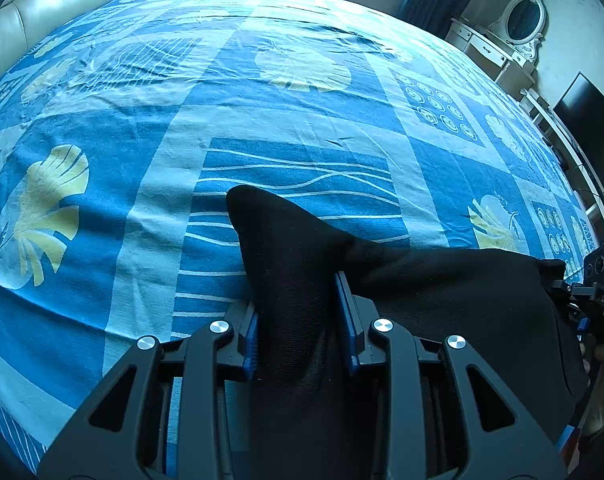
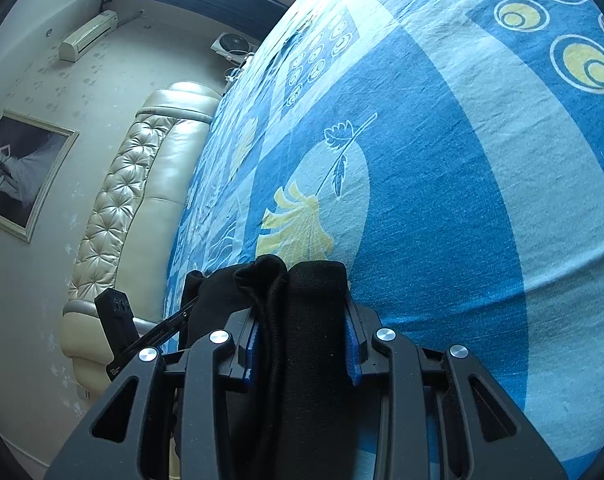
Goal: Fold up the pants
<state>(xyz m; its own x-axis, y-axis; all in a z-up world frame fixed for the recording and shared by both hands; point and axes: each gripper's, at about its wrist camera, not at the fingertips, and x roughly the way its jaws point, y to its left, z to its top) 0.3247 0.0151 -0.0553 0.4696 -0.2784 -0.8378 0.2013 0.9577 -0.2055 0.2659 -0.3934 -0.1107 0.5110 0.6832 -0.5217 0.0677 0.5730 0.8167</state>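
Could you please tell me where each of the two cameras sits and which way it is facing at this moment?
Left wrist: rides on the left gripper, looking along its fingers across the blue bedsheet towards a dresser; the right gripper shows at its right edge.
Right wrist: rides on the right gripper, rolled sideways, facing the headboard; the left gripper shows at left.
Shared: the black pants, clamped by both, and the bedsheet.
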